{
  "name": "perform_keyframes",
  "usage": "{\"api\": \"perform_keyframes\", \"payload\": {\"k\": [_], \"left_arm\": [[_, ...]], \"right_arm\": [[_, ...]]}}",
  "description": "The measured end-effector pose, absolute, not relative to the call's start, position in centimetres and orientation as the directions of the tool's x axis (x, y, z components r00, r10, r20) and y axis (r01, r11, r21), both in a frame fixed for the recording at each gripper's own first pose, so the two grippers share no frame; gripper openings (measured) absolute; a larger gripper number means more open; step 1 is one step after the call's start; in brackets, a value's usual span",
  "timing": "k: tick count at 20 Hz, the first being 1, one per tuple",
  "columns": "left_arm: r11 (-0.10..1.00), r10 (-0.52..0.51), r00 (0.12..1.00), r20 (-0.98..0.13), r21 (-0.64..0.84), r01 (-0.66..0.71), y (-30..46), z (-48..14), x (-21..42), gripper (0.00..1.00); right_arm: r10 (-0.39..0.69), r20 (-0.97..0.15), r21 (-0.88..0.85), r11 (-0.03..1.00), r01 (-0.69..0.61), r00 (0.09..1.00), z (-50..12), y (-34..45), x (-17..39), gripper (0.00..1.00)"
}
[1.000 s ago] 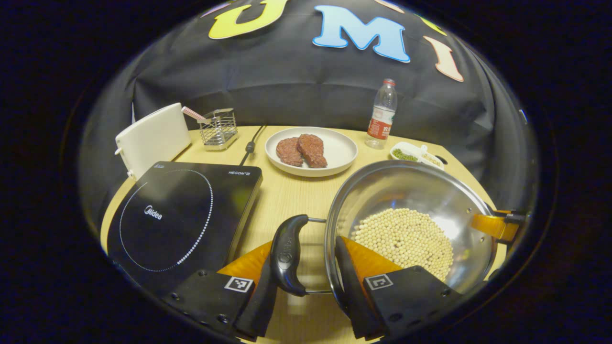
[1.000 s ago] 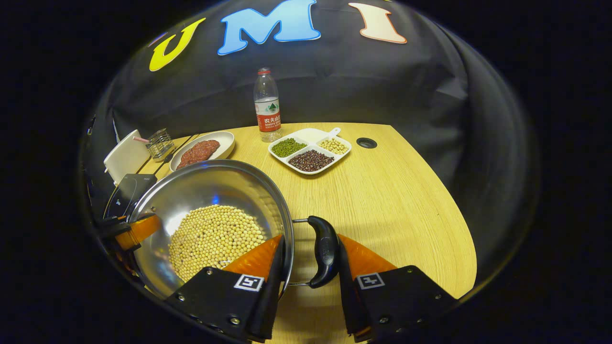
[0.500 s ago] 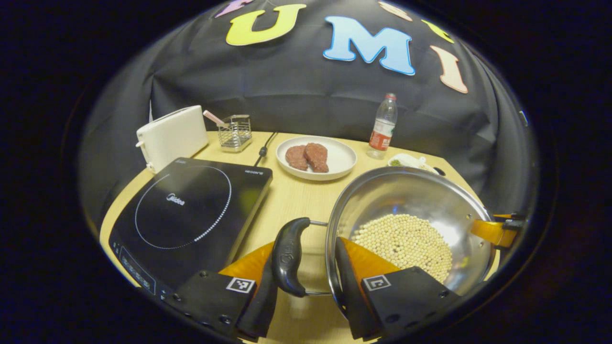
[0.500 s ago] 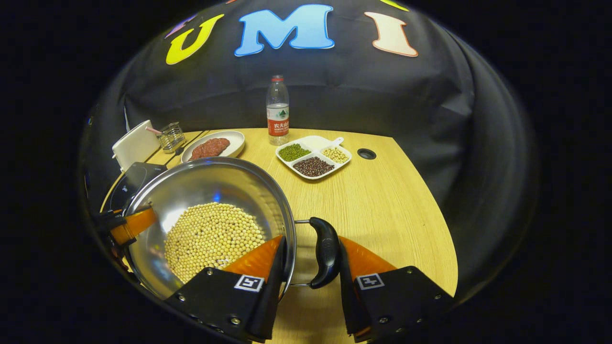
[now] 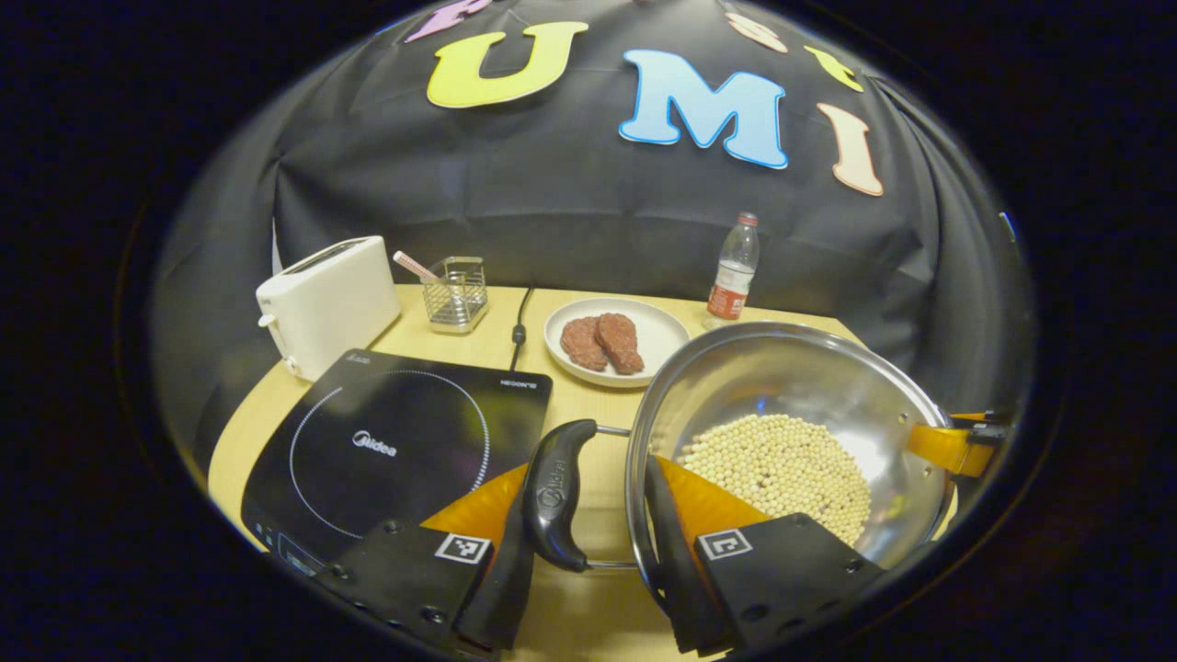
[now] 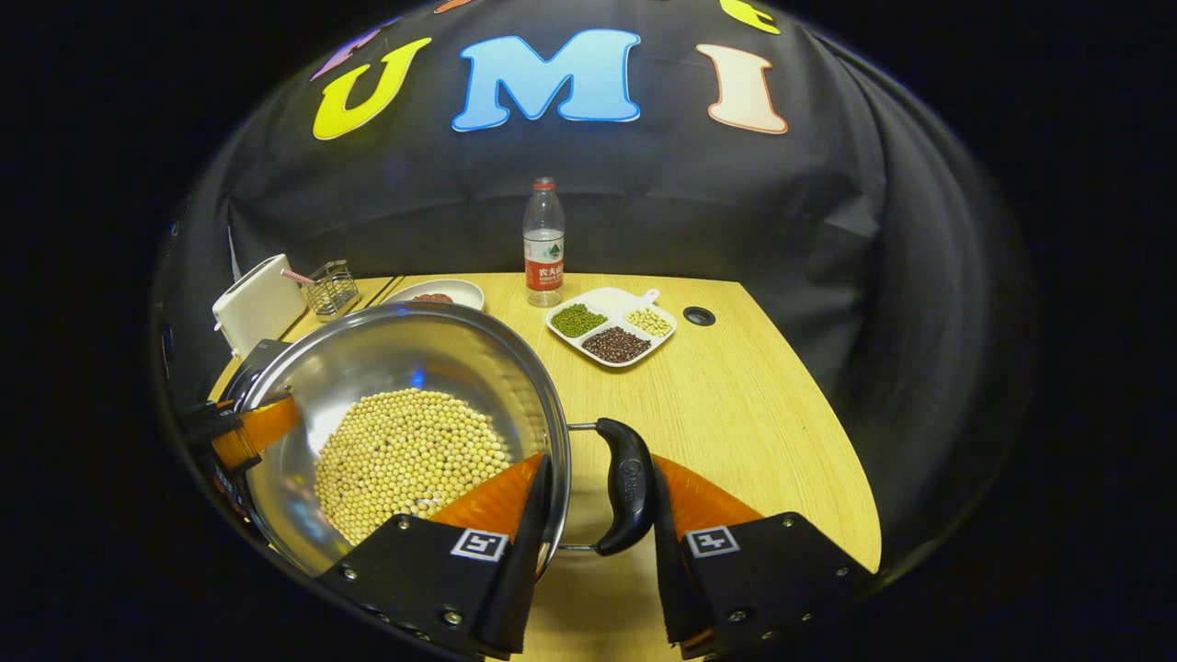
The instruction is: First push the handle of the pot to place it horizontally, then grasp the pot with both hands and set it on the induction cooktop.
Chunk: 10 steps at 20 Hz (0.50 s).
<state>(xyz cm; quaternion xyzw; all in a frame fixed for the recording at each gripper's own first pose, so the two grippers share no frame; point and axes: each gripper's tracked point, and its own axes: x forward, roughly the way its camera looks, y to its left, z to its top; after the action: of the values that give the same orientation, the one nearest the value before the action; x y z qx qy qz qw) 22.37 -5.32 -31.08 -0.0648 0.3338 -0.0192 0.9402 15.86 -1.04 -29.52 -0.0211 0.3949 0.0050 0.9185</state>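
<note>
Gripping the pot from both sides: left gripper has one finger outside the black left handle and the other inside the pot wall, so handle + rim sit clamped between the two, fingers only part closed. Right gripper does the same on the opposite side, w/ one finger inside the pot, the other outside the black right handle, both pressing. Each gripper also shows far off at the pot's opposite rim in the other's view.

Pot is steel, wide, w/ a layer of pale soybeans over the bottom. Looks lifted off the table, though can't tell for sure; it's to the right of the cooktop, not on it. Cooktop is black, flat on the table, bare ring on top, cord running off the back.

Behind: white toaster at the back left, wire caddy beside it, white plate w/ two meat patties, water bottle upright near the wall, divided dish of green, dark & pale beans just right of the bottle.
</note>
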Motion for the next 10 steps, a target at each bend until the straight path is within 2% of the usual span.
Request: {"api": "perform_keyframes", "payload": {"k": [3, 4, 7, 8, 9, 10], "left_arm": [[0.99, -0.095, 0.777, -0.622, -0.143, 0.007, -3.0, -30.6, 22.7, 0.68], [0.99, -0.098, 0.78, -0.617, -0.143, 0.012, -2.2, -30.5, 22.8, 0.64], [0.99, -0.102, 0.791, -0.603, -0.136, 0.024, 0.5, -30.3, 23.2, 0.64], [0.991, -0.103, 0.79, -0.605, -0.134, 0.027, 1.5, -30.4, 23.1, 0.68], [0.99, -0.106, 0.789, -0.605, -0.137, 0.027, 2.5, -30.5, 23.1, 0.68], [0.99, -0.109, 0.787, -0.607, -0.138, 0.03, 3.5, -30.7, 23.1, 0.64]], "right_arm": [[-0.02, -0.717, -0.035, 0.999, -0.008, 0.697, -28.8, 1.1, 15.7, 0.56], [-0.025, -0.713, -0.036, 0.999, -0.001, 0.7, -28.6, 1.8, 15.6, 0.56], [-0.028, -0.706, -0.032, 0.999, 0.008, 0.707, -28.3, 4.2, 15.3, 0.55], [-0.028, -0.707, -0.03, 1.0, 0.009, 0.706, -28.3, 5.1, 15.2, 0.56], [-0.029, -0.706, -0.029, 0.999, 0.012, 0.707, -28.4, 6.0, 15.2, 0.56], [-0.032, -0.705, -0.029, 0.999, 0.016, 0.708, -28.4, 6.9, 15.2, 0.56]]}}
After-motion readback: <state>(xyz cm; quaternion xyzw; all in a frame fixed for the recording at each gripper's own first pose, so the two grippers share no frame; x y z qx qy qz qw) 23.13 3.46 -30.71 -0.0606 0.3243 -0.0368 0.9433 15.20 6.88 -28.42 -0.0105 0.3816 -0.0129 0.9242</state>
